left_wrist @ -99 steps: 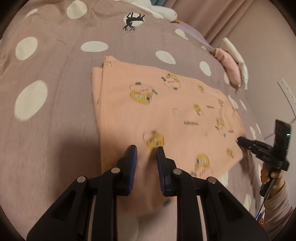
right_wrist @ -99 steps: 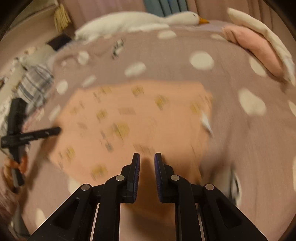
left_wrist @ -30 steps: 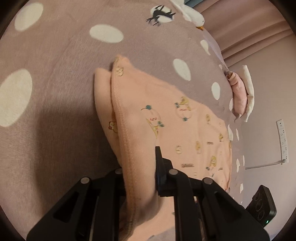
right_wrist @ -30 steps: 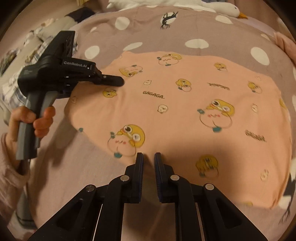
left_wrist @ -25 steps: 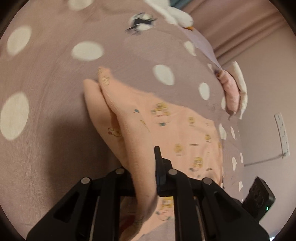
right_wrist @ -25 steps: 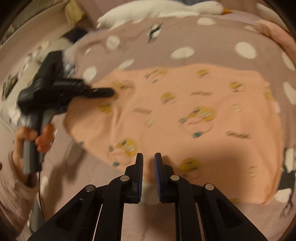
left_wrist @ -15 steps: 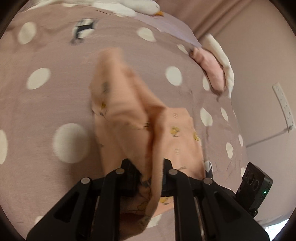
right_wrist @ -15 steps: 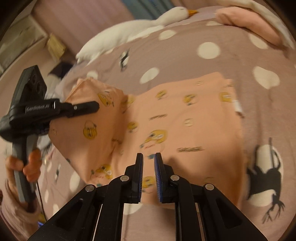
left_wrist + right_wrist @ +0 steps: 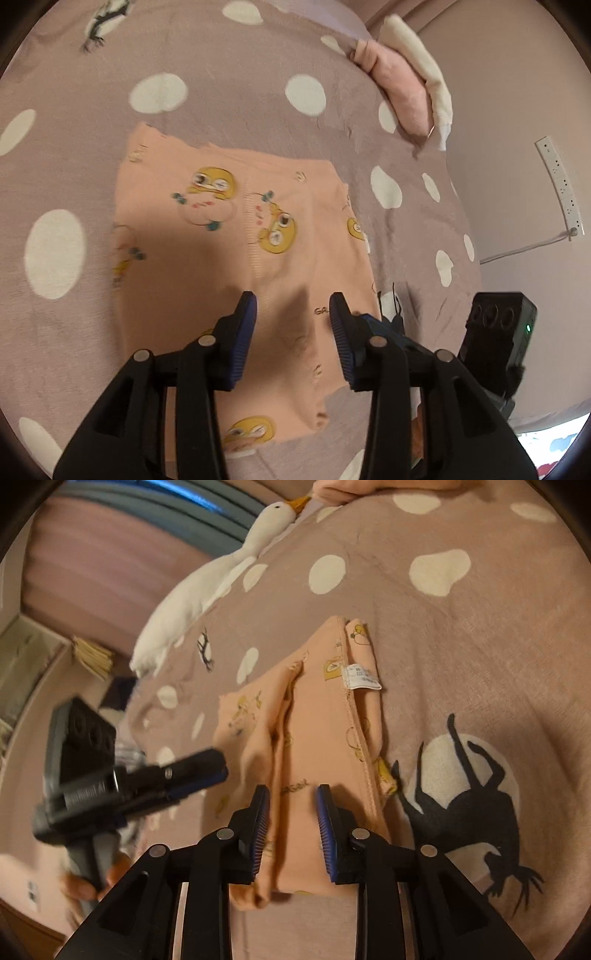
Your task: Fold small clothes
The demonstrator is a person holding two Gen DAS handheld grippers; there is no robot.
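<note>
Cloth comes first: a small peach garment (image 9: 236, 236) printed with yellow cartoon faces lies folded on a mauve bedspread (image 9: 229, 110) dotted with white spots. In the left wrist view it fills the middle of the scene as a rough rectangle, one layer lying over another with a stitched edge running down its centre; its near edge reaches under the fingers. In the right wrist view the same garment (image 9: 321, 738) shows as a narrow stack of layers running from near to far, a white care label (image 9: 360, 677) showing at its far right end. The left gripper (image 9: 291, 314) hovers over the near part of the cloth with its jaws spread wide and nothing between them. The right gripper (image 9: 290, 805) is likewise parted, its blue-padded fingers straddling the near end of the stack without pinching it; whether the pads touch the cloth cannot be told. The left gripper also appears at the left of the right wrist view, blurred, held in a hand (image 9: 92, 882), its tip close to the garment's left edge. A black deer print (image 9: 469, 797) sits on the bedspread just right of the garment. Far off lie a white goose plush (image 9: 207, 587) and a pink pillow (image 9: 399, 92).
</note>
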